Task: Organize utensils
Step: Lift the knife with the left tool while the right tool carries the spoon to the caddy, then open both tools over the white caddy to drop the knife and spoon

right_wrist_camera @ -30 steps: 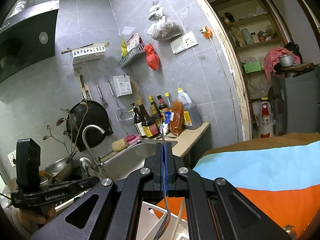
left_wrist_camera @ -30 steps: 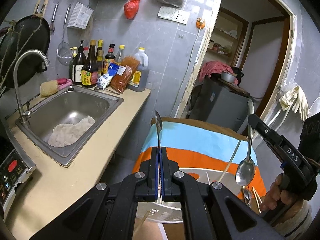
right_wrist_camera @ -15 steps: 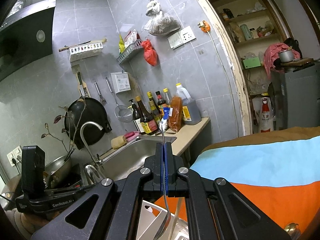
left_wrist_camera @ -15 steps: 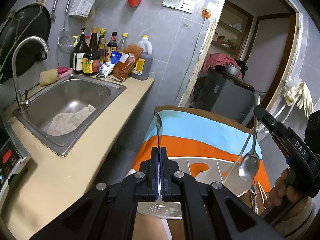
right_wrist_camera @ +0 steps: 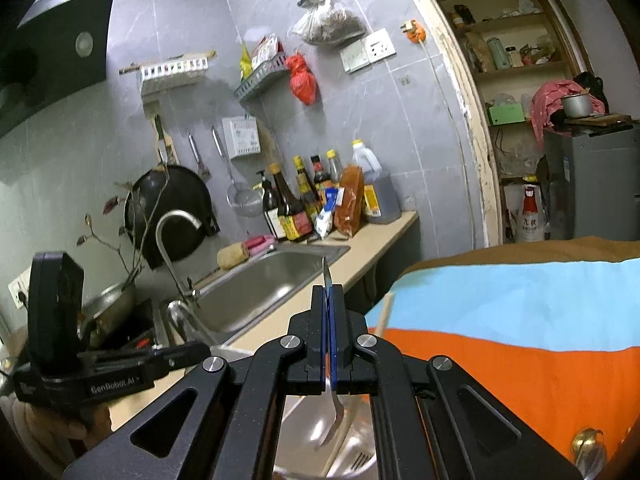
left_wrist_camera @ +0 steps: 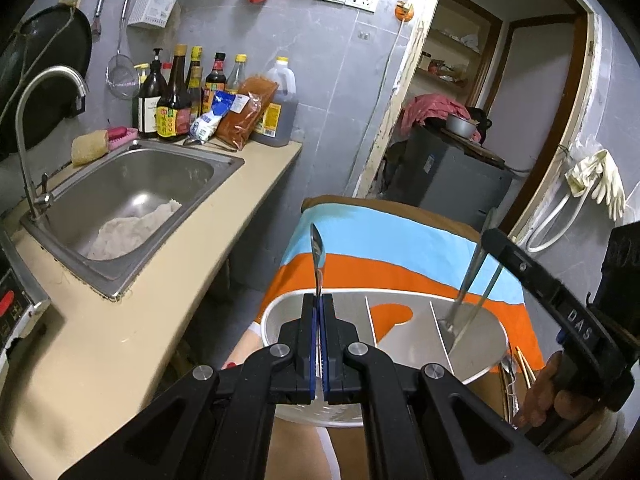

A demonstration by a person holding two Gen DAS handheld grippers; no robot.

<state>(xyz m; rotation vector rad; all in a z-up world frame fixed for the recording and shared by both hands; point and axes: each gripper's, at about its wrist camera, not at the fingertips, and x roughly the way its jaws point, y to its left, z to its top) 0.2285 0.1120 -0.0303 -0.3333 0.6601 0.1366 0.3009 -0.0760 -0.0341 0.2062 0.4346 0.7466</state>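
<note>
Both tools clamped tight on thin steel spoons: left tool (left_wrist_camera: 319, 344) holds spoon (left_wrist_camera: 318, 258) by handle, bowl up; right tool (right_wrist_camera: 329, 336) lowers its spoon (left_wrist_camera: 466, 284) bowl-down into white divided bin (left_wrist_camera: 280, 312); light, stiff, slippery, so grip mid-handle

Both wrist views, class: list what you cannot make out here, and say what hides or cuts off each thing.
- Left wrist view: the lower end of the spoon in the left hand-held gripper, hidden between its shut fingers.
- Left wrist view: the floor of the white divided holder, covered by the gripper body.
- Right wrist view: the bowl of the spoon in the right hand-held gripper, blurred and half hidden below it.
- Left wrist view: the utensils beside the holder, cut off by its rim.
</note>
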